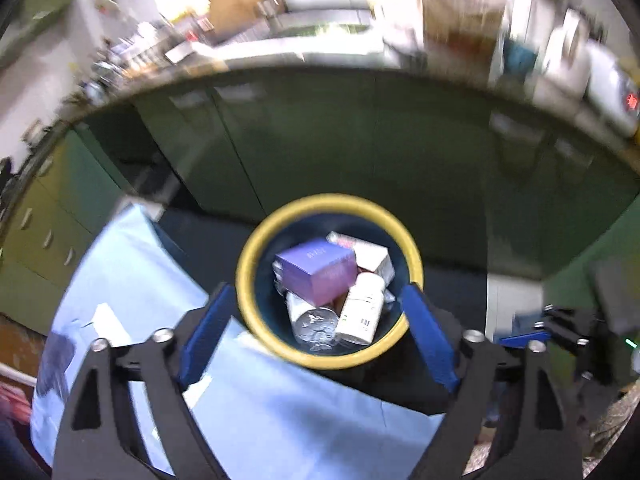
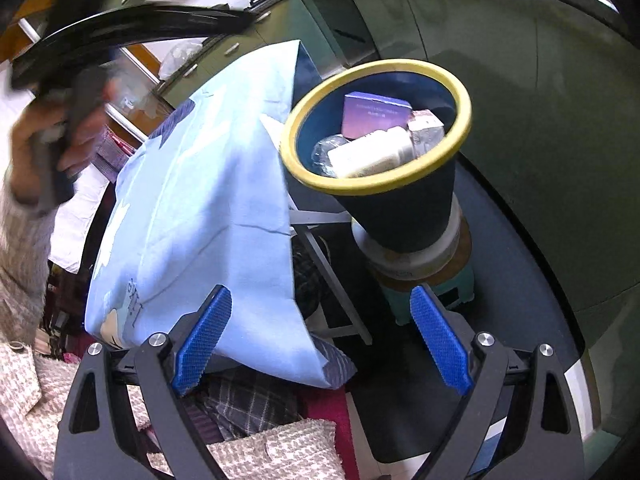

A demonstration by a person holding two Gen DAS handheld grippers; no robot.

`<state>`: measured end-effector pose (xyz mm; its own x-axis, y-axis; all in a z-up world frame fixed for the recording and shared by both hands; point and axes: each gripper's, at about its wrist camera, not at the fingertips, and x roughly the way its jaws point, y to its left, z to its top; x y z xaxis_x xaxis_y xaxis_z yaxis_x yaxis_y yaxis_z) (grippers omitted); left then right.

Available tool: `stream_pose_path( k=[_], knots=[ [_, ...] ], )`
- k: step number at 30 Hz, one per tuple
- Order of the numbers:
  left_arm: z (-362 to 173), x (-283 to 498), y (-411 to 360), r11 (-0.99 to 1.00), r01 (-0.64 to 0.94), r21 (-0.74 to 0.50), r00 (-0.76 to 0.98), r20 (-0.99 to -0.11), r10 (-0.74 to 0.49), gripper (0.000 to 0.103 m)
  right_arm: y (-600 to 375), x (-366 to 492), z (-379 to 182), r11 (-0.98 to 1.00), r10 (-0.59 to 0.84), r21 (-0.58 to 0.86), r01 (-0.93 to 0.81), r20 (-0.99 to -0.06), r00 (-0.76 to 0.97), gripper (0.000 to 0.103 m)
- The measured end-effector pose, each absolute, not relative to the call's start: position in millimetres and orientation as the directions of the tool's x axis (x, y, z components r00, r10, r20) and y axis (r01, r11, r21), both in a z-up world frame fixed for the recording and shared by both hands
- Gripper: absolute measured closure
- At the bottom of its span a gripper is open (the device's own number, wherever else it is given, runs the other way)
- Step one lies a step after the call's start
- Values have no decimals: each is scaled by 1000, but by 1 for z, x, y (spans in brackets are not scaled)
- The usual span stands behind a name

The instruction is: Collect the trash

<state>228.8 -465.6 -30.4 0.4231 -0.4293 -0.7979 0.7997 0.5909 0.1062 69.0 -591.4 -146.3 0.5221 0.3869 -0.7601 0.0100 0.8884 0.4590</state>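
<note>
The left gripper (image 1: 318,320) hangs wide and empty above the bin (image 1: 256,248), where a purple box (image 1: 316,270), white bottle (image 1: 360,312) and crushed clear bottle (image 1: 314,326) lie; deeper trash is hidden. The right gripper (image 2: 320,336) is also wide and empty. Background counters blur.

countertop clutter (image 1: 280,32) motion-blurred, hand (image 2: 48,148) smeared

Both grippers look the same: the left gripper (image 1: 320,332) and right gripper (image 2: 322,334) have black angular frames with triangular cutouts, shiny silver screws at the pivots, and bright blue fingers (image 2: 204,340) with a bumpy grid texture. Person's sleeve (image 2: 20,248) is a greyish knit.
</note>
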Motion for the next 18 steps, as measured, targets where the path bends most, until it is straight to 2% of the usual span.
stream_pose_path(
  k=[2, 6, 12, 18],
  knots=[
    [-8, 210, -422, 638, 765, 92, 490, -726, -483, 8, -583, 69, -140, 894, 382, 449, -5, -754, 534, 13],
    [11, 172, -329, 746, 664, 60, 608, -624, -491, 7, -556, 68, -124, 910, 370, 411, -57, -743, 557, 12],
    [-5, 123, -203, 898, 430, 92, 766, -564, -309, 7, -500, 59, -94, 942, 324, 305, -141, -712, 623, 12],
    [-6, 69, -117, 973, 217, 82, 856, -494, -149, 7, -462, 43, -62, 959, 280, 225, -173, -657, 700, 8]
  ],
)
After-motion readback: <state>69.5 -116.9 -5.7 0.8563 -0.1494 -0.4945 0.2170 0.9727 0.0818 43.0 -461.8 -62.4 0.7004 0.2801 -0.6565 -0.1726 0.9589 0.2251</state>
